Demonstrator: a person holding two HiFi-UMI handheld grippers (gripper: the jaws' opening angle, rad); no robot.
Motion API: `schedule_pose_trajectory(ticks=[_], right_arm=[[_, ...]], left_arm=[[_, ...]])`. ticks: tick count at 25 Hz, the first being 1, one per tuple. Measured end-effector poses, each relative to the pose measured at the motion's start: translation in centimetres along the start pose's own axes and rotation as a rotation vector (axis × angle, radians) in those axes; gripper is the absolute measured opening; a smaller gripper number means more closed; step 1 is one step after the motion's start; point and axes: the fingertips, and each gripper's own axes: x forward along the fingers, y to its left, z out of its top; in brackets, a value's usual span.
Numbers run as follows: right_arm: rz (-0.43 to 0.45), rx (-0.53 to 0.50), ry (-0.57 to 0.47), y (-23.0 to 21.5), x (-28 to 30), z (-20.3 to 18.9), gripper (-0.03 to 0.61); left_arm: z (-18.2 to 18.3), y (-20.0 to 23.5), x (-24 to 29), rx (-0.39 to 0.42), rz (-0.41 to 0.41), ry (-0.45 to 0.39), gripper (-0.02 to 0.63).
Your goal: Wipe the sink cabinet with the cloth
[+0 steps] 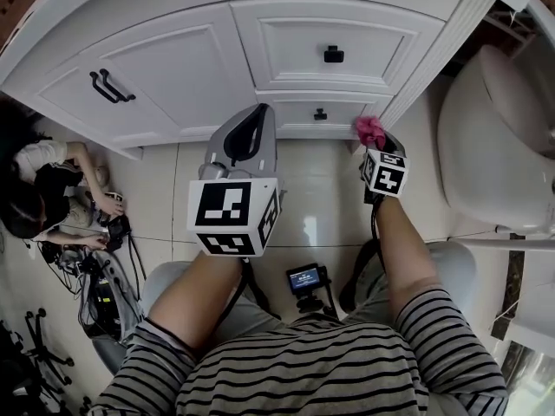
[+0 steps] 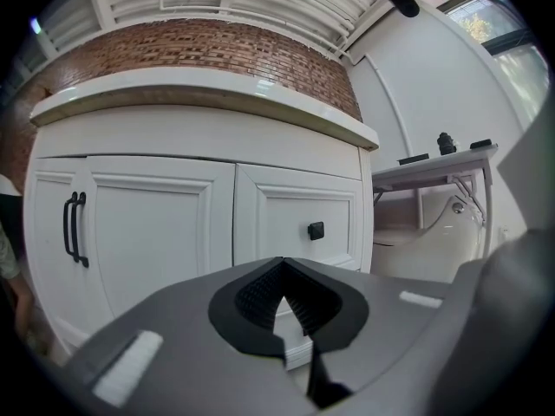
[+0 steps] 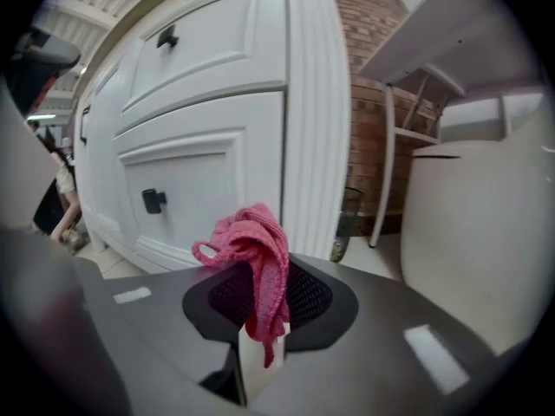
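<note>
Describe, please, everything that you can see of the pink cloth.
The pink cloth is a small, knitted-looking rag, bunched and crumpled, clamped between the shut jaws of the right hand-held gripper. Its bulk sticks out past the jaws, with one loop drooping sideways. It is held near the white sink cabinet, seemingly clear of it.

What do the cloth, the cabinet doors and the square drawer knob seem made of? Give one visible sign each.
The cloth: pink knitted textile, perhaps cotton or microfibre; ribbed weave, limp folds.
The cabinet doors: probably painted wood or MDF, smooth white satin; moulded panel frames.
The drawer knob: likely matt black metal, possibly plastic; crisp square edges.
</note>
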Motion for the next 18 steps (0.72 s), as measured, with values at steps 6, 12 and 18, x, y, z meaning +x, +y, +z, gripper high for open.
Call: schedule_pose_trajectory(ticks=[6, 12, 18], right_arm=[[0.211, -0.106, -0.008, 6.8, -0.8, 0.1, 0.072], [0.466, -0.285, 0.037, 20.8, 2.2, -3.5, 0.074], [0.424, -0.328, 0.167, 19.0, 4.7, -5.2, 0.077]], left_arm=[[0.8, 0.4, -1.6, -0.007, 0.013, -0.02, 0.0], [1.1, 1.7, -3.1, 0.009, 0.04, -0.03, 0.0], [0.6, 2.7, -2.1, -0.023, 0.046, 0.002, 0.0]])
